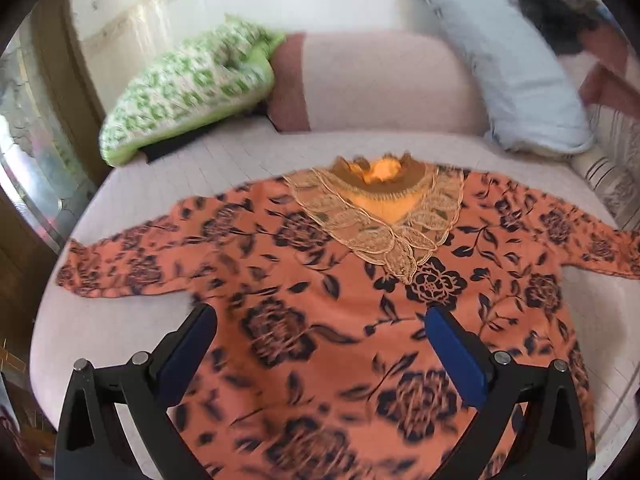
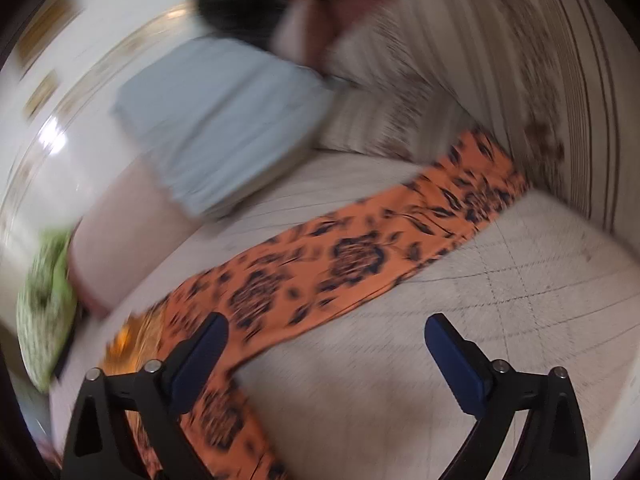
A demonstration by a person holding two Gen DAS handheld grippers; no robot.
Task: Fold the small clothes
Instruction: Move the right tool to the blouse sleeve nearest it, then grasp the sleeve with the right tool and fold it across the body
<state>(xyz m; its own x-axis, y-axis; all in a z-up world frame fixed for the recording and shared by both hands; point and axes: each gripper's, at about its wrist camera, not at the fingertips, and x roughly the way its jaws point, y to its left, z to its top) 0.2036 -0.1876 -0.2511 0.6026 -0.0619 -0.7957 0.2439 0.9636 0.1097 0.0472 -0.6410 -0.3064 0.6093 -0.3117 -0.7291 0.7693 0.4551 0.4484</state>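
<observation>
An orange top with dark floral print lies flat, front up, on a pale quilted bed, sleeves spread to both sides. Its lace collar points toward the headboard. My left gripper hovers open above the chest of the top, with nothing between its blue pads. In the right wrist view one sleeve stretches away toward a striped pillow. Above the bed beside that sleeve my right gripper is open, its left finger over the fabric near the armpit, nothing gripped. The right view is blurred.
A green and white pillow leans at the back left, and a light blue pillow at the back right. A pink headboard runs behind. A striped pillow lies by the sleeve end. A person's dark hair shows far right.
</observation>
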